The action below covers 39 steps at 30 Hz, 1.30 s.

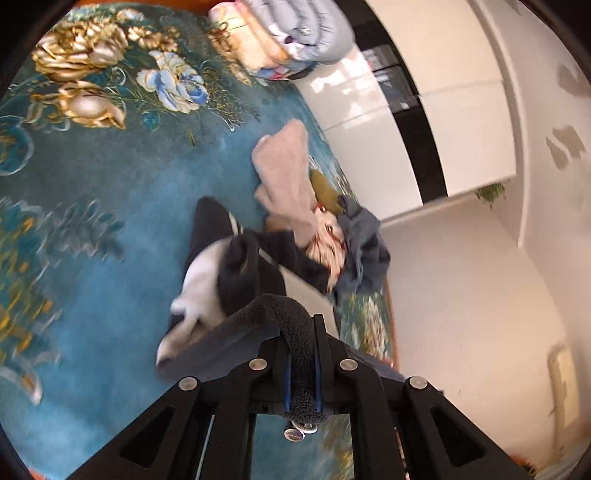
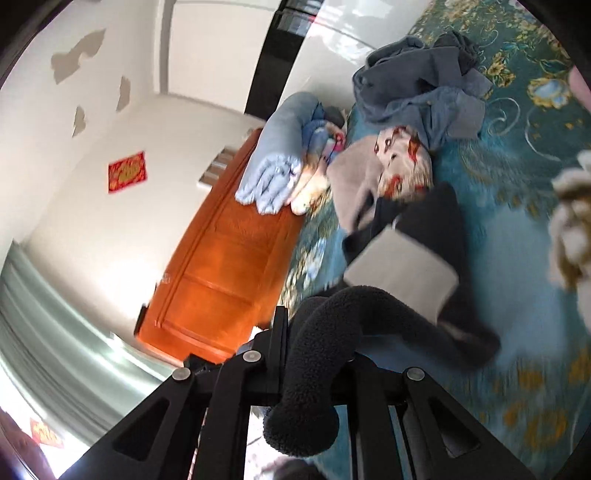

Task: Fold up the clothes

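Observation:
A dark fleece garment with white panels lies partly lifted over the blue floral bedspread. My left gripper is shut on a fold of its dark fleece edge. My right gripper is shut on another roll of the same dark fleece garment, which hangs down towards the bed. Behind it lies a heap with a beige garment, a white red-printed piece and a grey-blue garment. Both views are blurred by motion.
Folded quilts and blankets are stacked at the bed's head, also seen in the right wrist view. An orange wooden headboard stands beside them. A cream fluffy item lies at the right. White wardrobe doors stand beyond the bed.

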Motion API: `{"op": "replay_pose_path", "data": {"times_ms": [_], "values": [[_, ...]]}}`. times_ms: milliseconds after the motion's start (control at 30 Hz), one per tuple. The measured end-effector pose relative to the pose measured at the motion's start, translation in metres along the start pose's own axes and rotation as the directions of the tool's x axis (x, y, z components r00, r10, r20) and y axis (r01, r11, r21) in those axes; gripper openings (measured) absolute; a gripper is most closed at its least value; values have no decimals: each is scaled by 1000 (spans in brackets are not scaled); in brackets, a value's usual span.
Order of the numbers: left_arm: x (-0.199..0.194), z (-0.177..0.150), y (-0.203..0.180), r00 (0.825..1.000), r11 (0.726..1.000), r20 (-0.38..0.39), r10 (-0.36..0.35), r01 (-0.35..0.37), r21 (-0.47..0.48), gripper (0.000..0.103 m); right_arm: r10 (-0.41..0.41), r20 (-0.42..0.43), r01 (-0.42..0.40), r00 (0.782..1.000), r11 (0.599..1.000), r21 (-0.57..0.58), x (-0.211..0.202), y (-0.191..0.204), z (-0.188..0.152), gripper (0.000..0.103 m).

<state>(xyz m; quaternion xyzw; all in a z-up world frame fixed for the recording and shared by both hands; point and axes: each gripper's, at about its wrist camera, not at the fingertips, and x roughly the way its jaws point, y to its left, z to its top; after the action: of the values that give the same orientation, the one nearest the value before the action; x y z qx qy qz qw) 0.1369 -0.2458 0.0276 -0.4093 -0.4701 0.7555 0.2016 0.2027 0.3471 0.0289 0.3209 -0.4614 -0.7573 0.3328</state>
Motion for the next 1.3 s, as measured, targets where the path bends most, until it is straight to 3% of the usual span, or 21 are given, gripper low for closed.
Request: {"op": "replay_pose_path", "data": {"times_ms": [200, 300, 367, 433, 500, 533, 567, 600, 633, 700, 767, 833, 933, 1167, 1200, 1267, 1300], "values": [[94, 60, 54, 1000, 975, -26, 10, -15, -222, 10, -101, 26, 94, 995, 977, 192, 64, -71, 60, 13], [125, 69, 94, 998, 937, -34, -45, 31, -348, 13, -159, 0, 153, 987, 950, 273, 85, -109, 72, 14], [136, 69, 112, 993, 902, -27, -111, 89, -421, 14, -156, -12, 152, 988, 937, 314, 89, -125, 76, 15], [139, 70, 119, 985, 878, -11, -173, 150, -455, 22, -126, -8, 121, 992, 931, 344, 89, -134, 78, 24], [132, 73, 115, 975, 874, 39, -217, 212, -437, 53, -100, 4, 92, 995, 934, 346, 84, -131, 81, 43], [127, 75, 112, 969, 874, 67, -237, 243, -421, 61, -103, 25, 89, 994, 942, 324, 76, -127, 83, 56], [119, 78, 108, 965, 885, 95, -244, 261, -386, 71, -105, 47, 86, 993, 949, 302, 69, -122, 86, 59], [109, 82, 103, 962, 902, 124, -242, 271, -337, 72, -107, 68, 84, 992, 956, 280, 61, -118, 88, 59], [102, 85, 98, 967, 926, 134, -215, 245, -286, 72, -108, 90, 82, 990, 963, 258, 54, -114, 90, 59], [103, 85, 91, 994, 981, 87, -64, 79, -178, 73, -164, 129, 136, 978, 970, 200, 37, -107, 93, 59], [111, 82, 86, 995, 993, 36, 91, -88, -72, 73, -269, 116, 248, 956, 954, 168, 33, -112, 91, 59], [127, 78, 86, 984, 984, -15, 176, -176, -11, 73, -329, 77, 315, 941, 936, 156, 36, -120, 87, 59], [146, 80, 83, 979, 980, -46, 200, -199, 28, 73, -358, 0, 355, 934, 925, 134, 61, -130, 83, 59], [164, 86, 69, 970, 973, -101, 219, -210, 94, 70, -426, -34, 428, 904, 903, 51, 104, -126, 101, 59], [163, 84, 65, 968, 968, -91, 235, -225, 110, 62, -437, -23, 438, 899, 898, 39, 104, -123, 102, 58], [160, 80, 57, 961, 956, -70, 267, -255, 142, 46, -459, 0, 459, 889, 888, 16, 104, -116, 104, 38], [159, 78, 52, 956, 946, -55, 288, -275, 170, 35, -469, 11, 469, 883, 883, 4, 104, -112, 104, 33]]}}
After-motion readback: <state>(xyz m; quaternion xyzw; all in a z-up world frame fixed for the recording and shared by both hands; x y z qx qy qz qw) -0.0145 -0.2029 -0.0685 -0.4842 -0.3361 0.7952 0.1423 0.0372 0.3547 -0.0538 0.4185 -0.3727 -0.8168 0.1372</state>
